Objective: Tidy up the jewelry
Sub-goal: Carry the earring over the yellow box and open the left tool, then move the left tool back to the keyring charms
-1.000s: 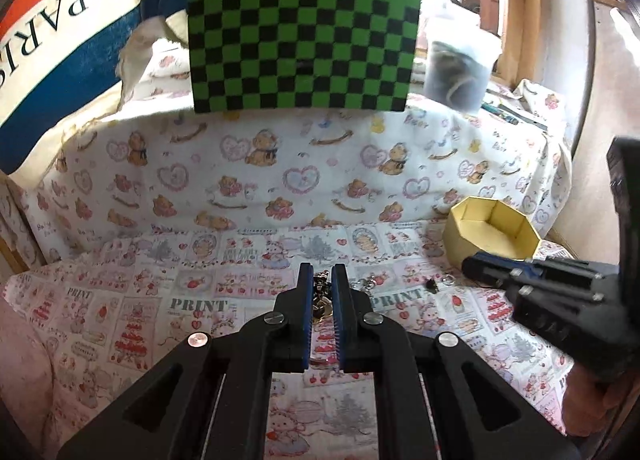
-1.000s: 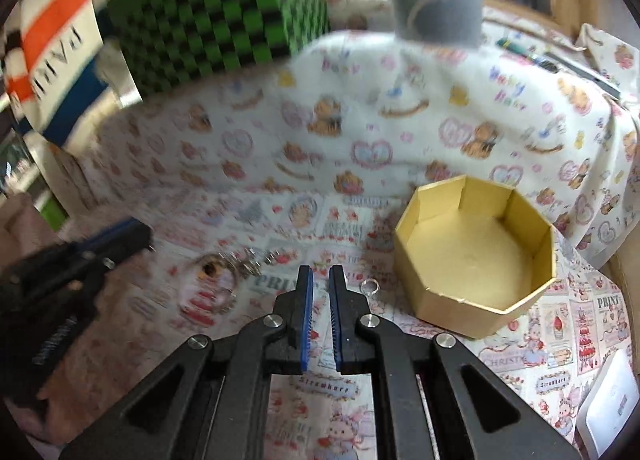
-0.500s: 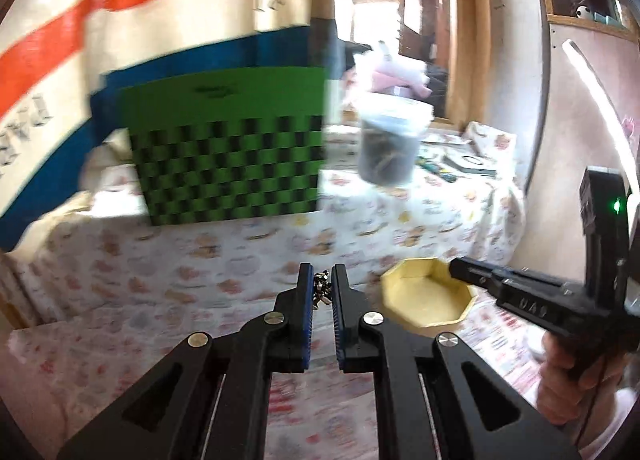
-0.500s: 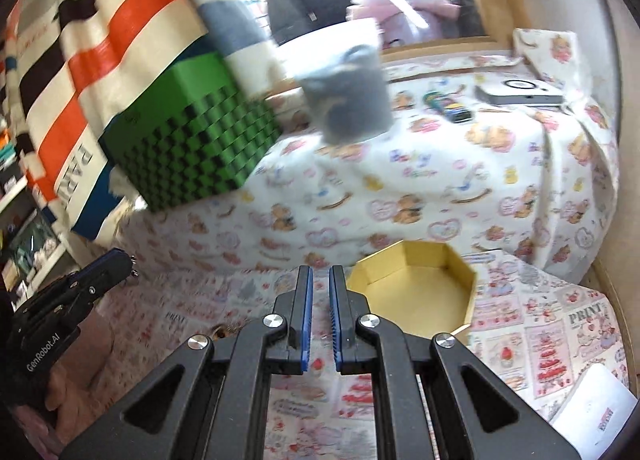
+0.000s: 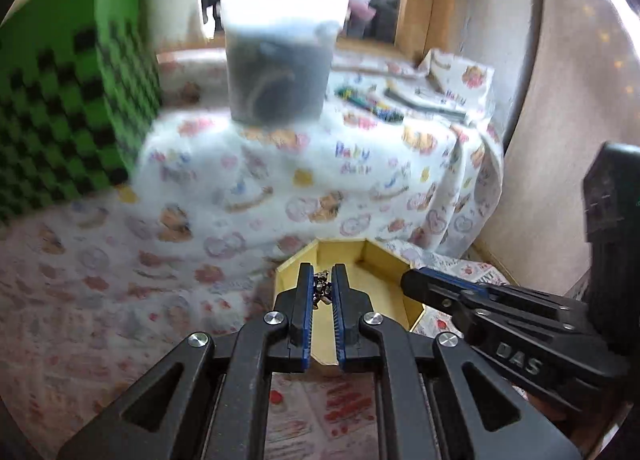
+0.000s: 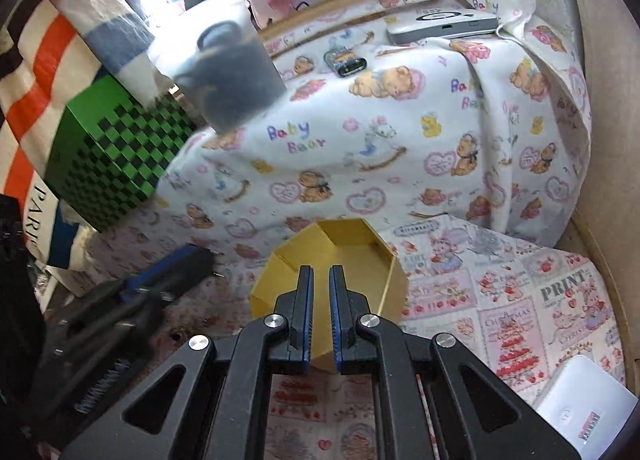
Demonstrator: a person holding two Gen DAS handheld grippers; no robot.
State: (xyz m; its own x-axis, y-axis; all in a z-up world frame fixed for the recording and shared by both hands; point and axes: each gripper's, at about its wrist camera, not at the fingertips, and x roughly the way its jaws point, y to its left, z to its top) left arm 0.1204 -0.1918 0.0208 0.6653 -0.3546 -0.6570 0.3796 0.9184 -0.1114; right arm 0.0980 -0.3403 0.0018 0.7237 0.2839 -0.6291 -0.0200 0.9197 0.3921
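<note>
A small metal chain piece [image 5: 322,292] is pinched between the blue pads of my left gripper [image 5: 322,280], which is shut on it. It hangs over the open yellow hexagonal box [image 5: 384,296], near the box's left wall. My right gripper [image 6: 319,280] is shut with nothing between its pads and sits over the near side of the same yellow box [image 6: 352,252]. In the left wrist view the right gripper [image 5: 416,284] reaches in from the right beside the box. In the right wrist view the left gripper [image 6: 208,256] shows at the left, tips with the chain near the box's left rim.
A printed cloth [image 6: 520,292] covers the table. A green checkered box [image 6: 108,167] stands at the back left, a blurred dark tub [image 5: 276,67] on a raised cloth ledge. A white device [image 6: 584,412] lies at the near right. A wooden rim [image 6: 612,268] bounds the right.
My left gripper has carried the chain piece from the middle of the cloth rightward to over the yellow box. My right gripper has pulled back and rolled, staying shut.
</note>
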